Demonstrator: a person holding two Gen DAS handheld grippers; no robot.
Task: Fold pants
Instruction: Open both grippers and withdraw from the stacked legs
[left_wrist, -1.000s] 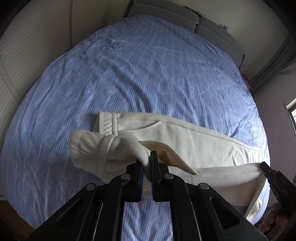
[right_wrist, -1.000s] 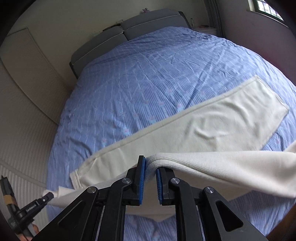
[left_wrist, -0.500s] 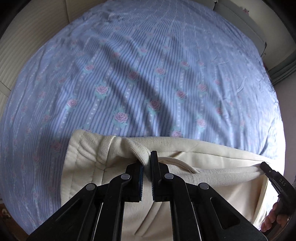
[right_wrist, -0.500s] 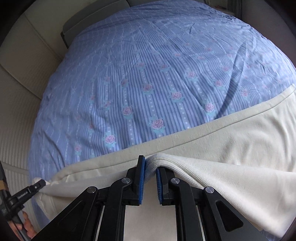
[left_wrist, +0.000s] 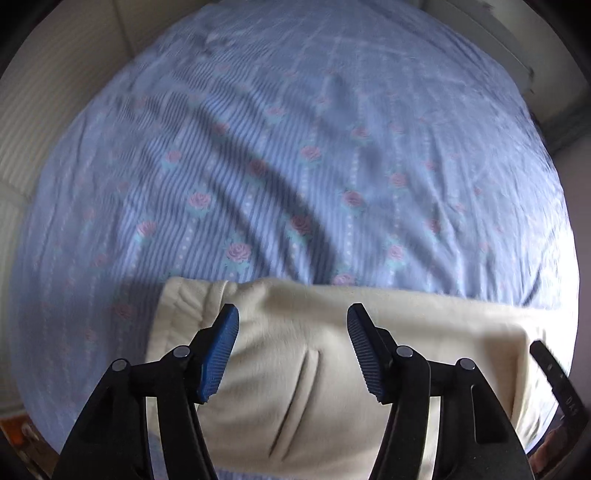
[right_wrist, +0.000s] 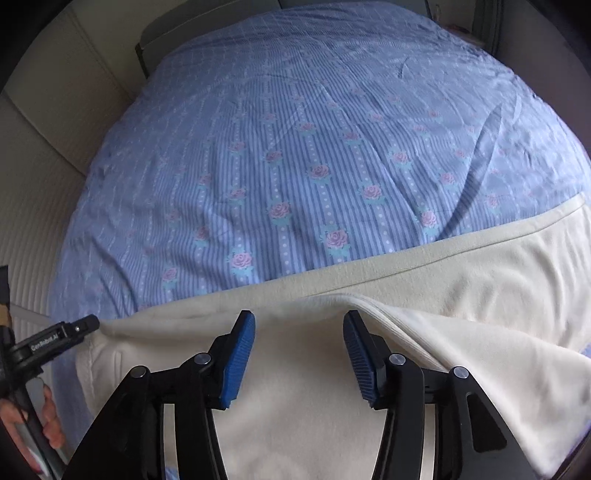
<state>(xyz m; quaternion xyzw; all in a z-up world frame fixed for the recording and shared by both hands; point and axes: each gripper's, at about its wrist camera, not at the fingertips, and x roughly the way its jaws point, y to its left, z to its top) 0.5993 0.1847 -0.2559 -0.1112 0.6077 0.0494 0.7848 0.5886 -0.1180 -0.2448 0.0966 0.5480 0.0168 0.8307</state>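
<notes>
- My left gripper (left_wrist: 291, 347) points steeply down at the bed, its jaws opening; the blue ribbed pads (left_wrist: 218, 354) stand apart and press on nothing.
- The cream pants (left_wrist: 314, 369) lie flat under and between those pads, filling my left view from 9 o'clock round to 3 o'clock, along the near edge of the bed.
- The ribbed waistband (left_wrist: 184, 314) sits at about 9 o'clock of the left gripper, with a slanted pocket slit (left_wrist: 295, 402) just below the gap between the pads.
- My right gripper (right_wrist: 299, 354) likewise points down with its jaws opening; cloth lies beneath the gap, but neither pad touches it.
- In the right view one folded-over layer's edge (right_wrist: 388, 314) runs from 12 o'clock of the gripper off towards 4 o'clock, lying on top of the lower leg, whose seamed edge (right_wrist: 443, 254) stretches towards 2 o'clock.
- The blue striped bedspread (right_wrist: 314, 147) with pink roses fills the whole upper half of both views, wrinkled in places.
- At 8 o'clock in the right view I see my left gripper's black body, held by a hand (right_wrist: 44, 417).
</notes>
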